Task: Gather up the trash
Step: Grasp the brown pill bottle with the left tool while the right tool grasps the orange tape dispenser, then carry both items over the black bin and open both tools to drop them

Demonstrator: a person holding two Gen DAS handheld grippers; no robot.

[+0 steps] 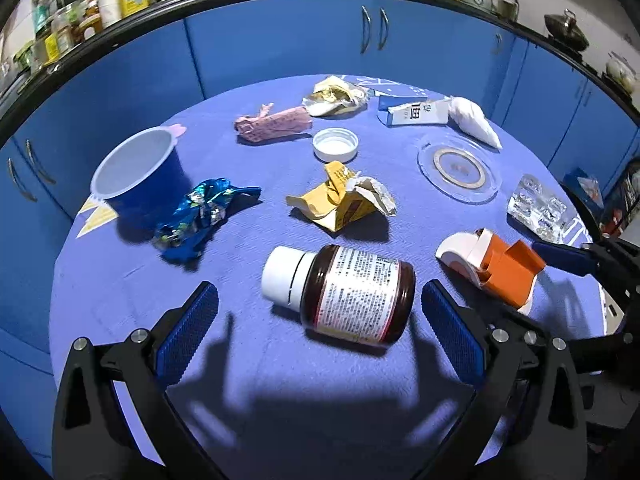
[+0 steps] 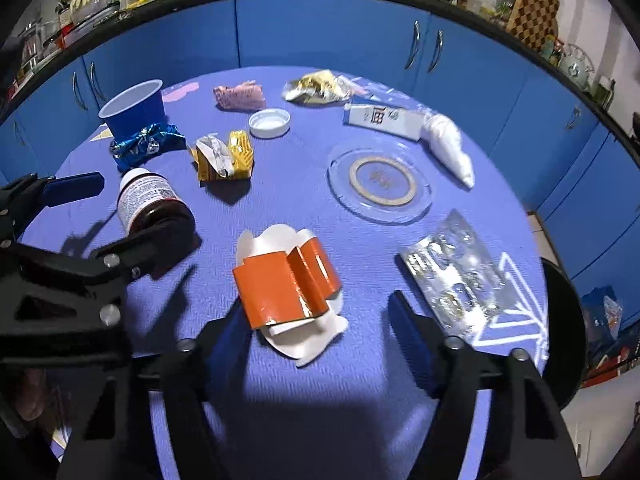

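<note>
Trash lies on a round blue table (image 1: 256, 360). A brown pill bottle (image 1: 348, 292) with a white cap lies on its side between the open fingers of my left gripper (image 1: 316, 308), untouched. A flattened orange and white carton (image 2: 288, 292) lies between the open fingers of my right gripper (image 2: 320, 320); it also shows in the left wrist view (image 1: 496, 268). The left gripper (image 2: 80, 220) shows at the left of the right wrist view, around the bottle (image 2: 152, 204).
Farther back lie a blue cup (image 1: 136, 176), a blue foil wrapper (image 1: 200, 216), a crumpled yellow carton (image 1: 340, 200), a white lid (image 1: 335, 145), a pink wrapper (image 1: 274, 124), a glass dish (image 1: 458, 168), a blister pack (image 2: 456, 280), a white bag (image 1: 474, 120) and a blue and white box (image 1: 416, 114). Blue cabinets (image 1: 280, 40) stand behind.
</note>
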